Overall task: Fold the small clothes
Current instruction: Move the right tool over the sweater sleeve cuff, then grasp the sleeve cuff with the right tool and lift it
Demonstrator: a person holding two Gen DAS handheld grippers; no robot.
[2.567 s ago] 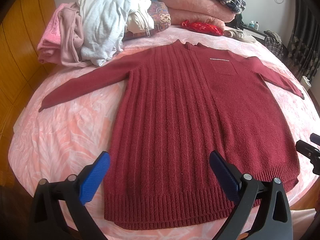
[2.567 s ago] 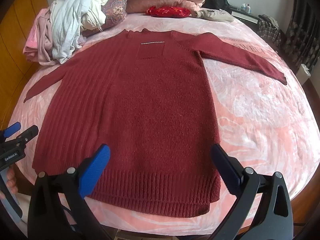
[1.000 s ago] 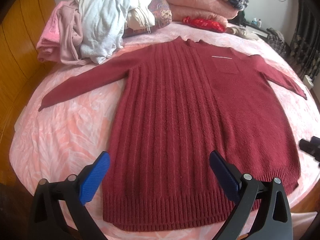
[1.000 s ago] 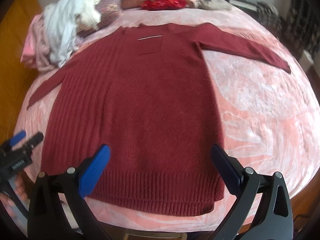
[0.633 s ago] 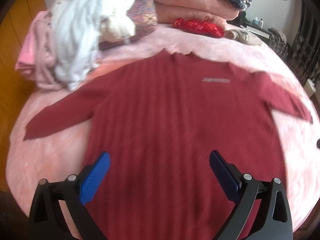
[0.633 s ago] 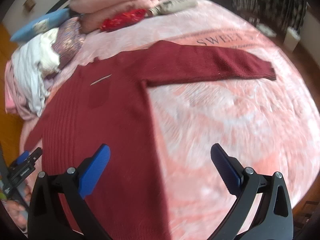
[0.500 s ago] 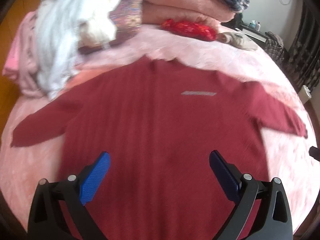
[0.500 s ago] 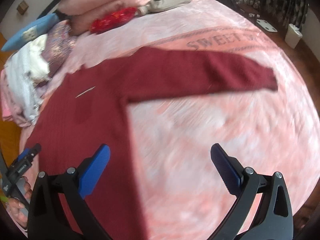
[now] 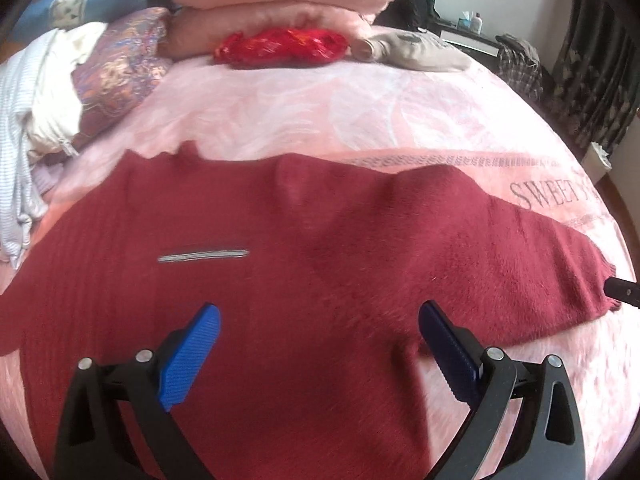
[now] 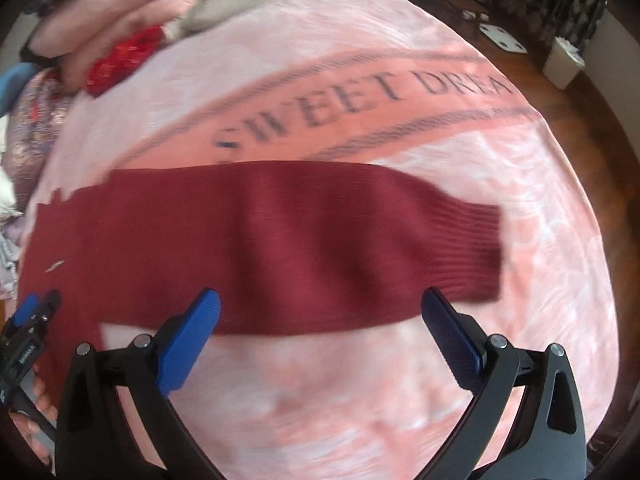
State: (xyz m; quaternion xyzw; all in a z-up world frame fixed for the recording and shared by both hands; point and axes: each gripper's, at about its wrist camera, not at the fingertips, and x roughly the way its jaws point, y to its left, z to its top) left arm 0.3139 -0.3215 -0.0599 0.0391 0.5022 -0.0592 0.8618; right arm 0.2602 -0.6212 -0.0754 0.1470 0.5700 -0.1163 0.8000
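Dark red knitted sweater (image 9: pixel 304 280): spread flat, front up, on the pink patterned bedspread (image 9: pixel 304 116) lettered "SWEET DREA…"; collar toward the pillow end. A short silver stripe (image 9: pixel 203 255) sits on the chest. One long sleeve (image 10: pixel 320 240) lies straight out across the bedspread toward its side edge, ending in a ribbed cuff (image 10: pixel 476 252); the lettering runs just beyond it.

Left gripper (image 9: pixel 318 344): black frame, blue ribbed pads (image 9: pixel 192 354), jaws wide apart, holding nothing; above the chest and armpit area of the sweater. Its tips also show at the left edge of the right wrist view, a hand beneath them.

Right gripper (image 10: pixel 320 340): same make, jaws wide apart, empty; over the lower edge of the sleeve, pads to either side of its mid-length. Whether the pads touch the knit cannot be told; the view is blurred. A dark tip of it shows beside the cuff at the right edge of the left wrist view.

Pillow end of the bedspread: stacked pink folded blankets (image 9: pixel 280 4); a shiny red bundle (image 9: pixel 280 46) lying against them; a beige garment (image 9: pixel 416 54) beside that.

Left corner: a purple patterned cushion (image 9: pixel 120 64), a blue pillow (image 9: pixel 80 4), a heap of white and striped clothes (image 9: pixel 28 92).

Beyond the bedspread's far side: dark curtains (image 9: pixel 600 56), a plaid cloth (image 9: pixel 520 64).
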